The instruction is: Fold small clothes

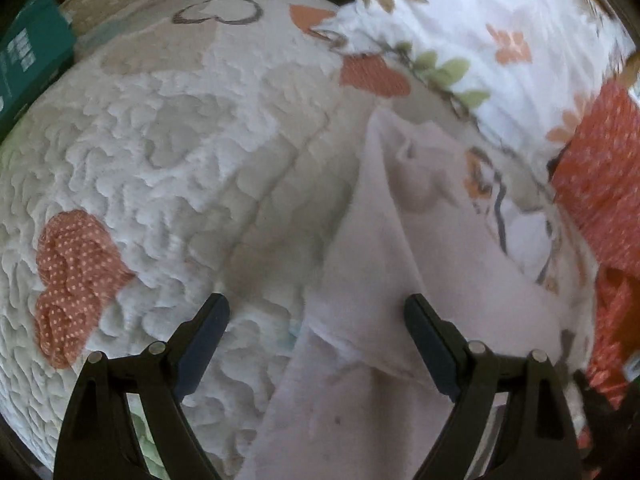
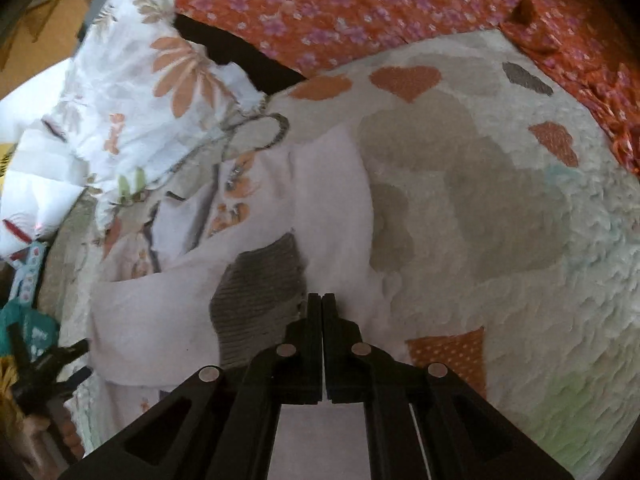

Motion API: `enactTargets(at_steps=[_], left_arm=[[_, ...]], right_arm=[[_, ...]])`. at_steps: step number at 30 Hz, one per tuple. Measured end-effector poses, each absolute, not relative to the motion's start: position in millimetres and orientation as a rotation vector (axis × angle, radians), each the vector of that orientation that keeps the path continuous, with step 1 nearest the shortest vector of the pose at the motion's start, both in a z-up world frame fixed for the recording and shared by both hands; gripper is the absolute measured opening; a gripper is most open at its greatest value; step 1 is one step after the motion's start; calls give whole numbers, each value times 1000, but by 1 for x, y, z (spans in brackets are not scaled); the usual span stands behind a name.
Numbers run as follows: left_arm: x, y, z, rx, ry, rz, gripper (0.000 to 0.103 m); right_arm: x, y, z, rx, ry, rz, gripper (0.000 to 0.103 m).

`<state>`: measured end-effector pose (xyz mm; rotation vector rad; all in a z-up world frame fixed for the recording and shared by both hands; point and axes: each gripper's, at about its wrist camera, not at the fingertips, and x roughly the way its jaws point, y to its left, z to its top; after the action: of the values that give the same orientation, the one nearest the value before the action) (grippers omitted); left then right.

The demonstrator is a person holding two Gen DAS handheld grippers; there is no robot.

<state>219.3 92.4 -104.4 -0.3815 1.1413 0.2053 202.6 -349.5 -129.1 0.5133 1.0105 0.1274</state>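
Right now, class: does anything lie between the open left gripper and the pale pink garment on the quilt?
Nothing visible does. The left gripper hangs open right over the pale pink garment, whose cloth shows bare between its fingers. The floral pillow and the orange cloth lie off to the side on the heart-patterned quilt.

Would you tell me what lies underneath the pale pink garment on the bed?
The pale pink garment lies on the quilted heart-patterned bedspread, beside a white flowered cloth. The bedspread shows all around it; whatever is directly beneath stays covered.
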Motion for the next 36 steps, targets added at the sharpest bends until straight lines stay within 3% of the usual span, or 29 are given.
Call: enactTargets(at_steps=[1, 2, 4, 6, 9, 11, 15, 16, 17, 22, 27, 30, 32, 33, 36], left_arm=[[219, 88, -105, -361, 1145, 202, 71], [220, 83, -105, -340, 1153, 193, 46], [218, 78, -106, -321, 1169, 185, 28], [219, 77, -105, -323, 1169, 190, 23], [219, 79, -101, -338, 1172, 187, 16], [217, 79, -100, -331, 1174, 187, 11], [203, 81, -94, -304, 1173, 184, 9], [199, 83, -92, -306, 1171, 184, 9], [194, 88, -89, -319, 1164, 180, 9], [181, 109, -71, -307, 1123, 208, 9], [168, 132, -63, -410, 1109, 213, 9], [166, 138, -62, -476, 1105, 202, 19], [167, 137, -62, -475, 1103, 204, 30], [167, 135, -63, -471, 1108, 197, 30], [168, 131, -66, -450, 1125, 185, 32]], right_arm=[[201, -351, -126, 504, 1006, 139, 2], [200, -350, -122, 492, 998, 146, 2], [196, -351, -116, 469, 982, 157, 2], [195, -351, -113, 470, 967, 163, 8], [200, -350, -110, 473, 950, 174, 35], [207, -343, -111, 472, 948, 182, 38], [228, -322, -129, 428, 1022, 203, 37], [232, -318, -135, 412, 1049, 202, 15], [234, -317, -140, 384, 1067, 176, 3], [230, -343, -139, 418, 1052, -8, 1], [225, -297, -90, 391, 934, 148, 2], [244, -233, -78, 356, 959, 352, 8], [258, -184, -76, 324, 984, 473, 27], [265, -159, -76, 300, 993, 536, 41], [293, -78, -80, 199, 1041, 657, 44]])
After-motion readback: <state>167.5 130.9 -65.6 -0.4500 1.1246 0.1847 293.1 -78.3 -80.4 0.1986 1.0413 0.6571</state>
